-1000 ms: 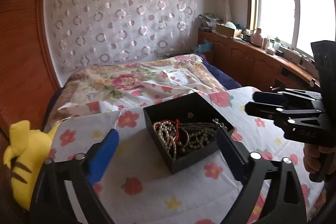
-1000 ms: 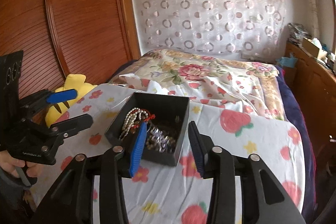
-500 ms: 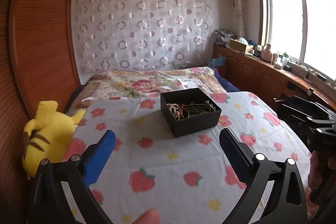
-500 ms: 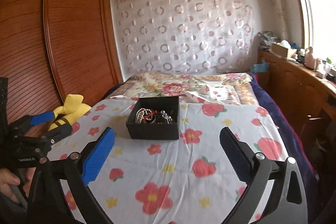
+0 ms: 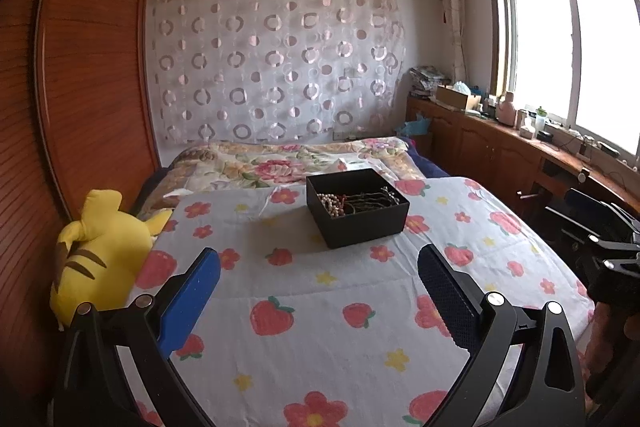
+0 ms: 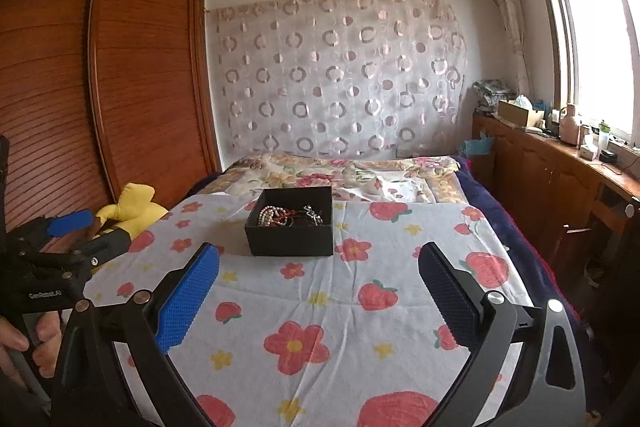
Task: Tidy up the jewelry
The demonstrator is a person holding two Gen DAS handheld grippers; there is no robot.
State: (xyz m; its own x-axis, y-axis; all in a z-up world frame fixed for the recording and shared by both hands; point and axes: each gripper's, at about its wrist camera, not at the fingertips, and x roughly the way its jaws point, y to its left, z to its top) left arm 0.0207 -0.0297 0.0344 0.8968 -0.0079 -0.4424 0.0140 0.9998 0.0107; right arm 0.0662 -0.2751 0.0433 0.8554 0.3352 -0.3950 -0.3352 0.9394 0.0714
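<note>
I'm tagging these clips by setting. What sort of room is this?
Most likely a home bedroom. A bed with a strawberry-print sheet fills the middle, a wooden louvred wardrobe stands along one wall, and a yellow plush toy lies at the bed's edge. A black jewelry box sits on the sheet.

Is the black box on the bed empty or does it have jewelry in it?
Not empty. The lidless black box holds a tangle of jewelry: pale bead strands, red beads and dark chains lie piled inside.

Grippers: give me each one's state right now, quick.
Left gripper: open, holding nothing.
Right gripper: open, holding nothing.
</note>
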